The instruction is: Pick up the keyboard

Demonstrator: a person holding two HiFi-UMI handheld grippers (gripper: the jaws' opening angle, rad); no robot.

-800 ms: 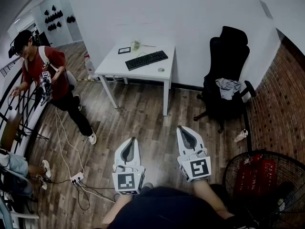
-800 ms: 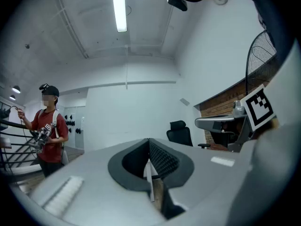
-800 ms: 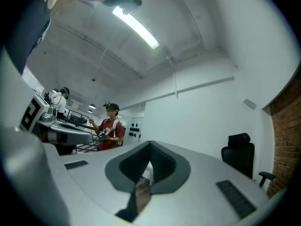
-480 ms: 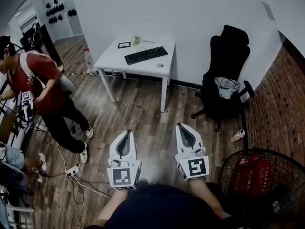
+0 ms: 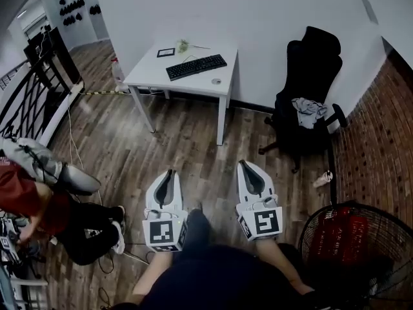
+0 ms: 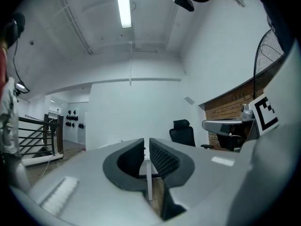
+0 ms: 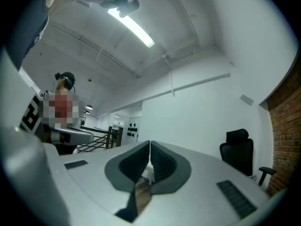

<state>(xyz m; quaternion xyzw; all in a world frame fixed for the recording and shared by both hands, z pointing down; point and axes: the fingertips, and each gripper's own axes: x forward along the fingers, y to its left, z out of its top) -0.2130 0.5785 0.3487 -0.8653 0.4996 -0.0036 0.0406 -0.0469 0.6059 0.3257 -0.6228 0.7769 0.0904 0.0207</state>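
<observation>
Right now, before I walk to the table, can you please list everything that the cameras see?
table: one, white, against the far wall.
keyboard: one, black, on the table, near its middle.
small dark frame: one, at the table's far left corner.
office chair: one, black, right of the table.
grey cloth: one, on the chair's seat.
fan: one, black wire guard, floor at bottom right.
railing: one, black, at left.
person: one, red top, crouching at the left edge.
left gripper: one, white, shut, empty.
right gripper: one, white, shut, empty.
</observation>
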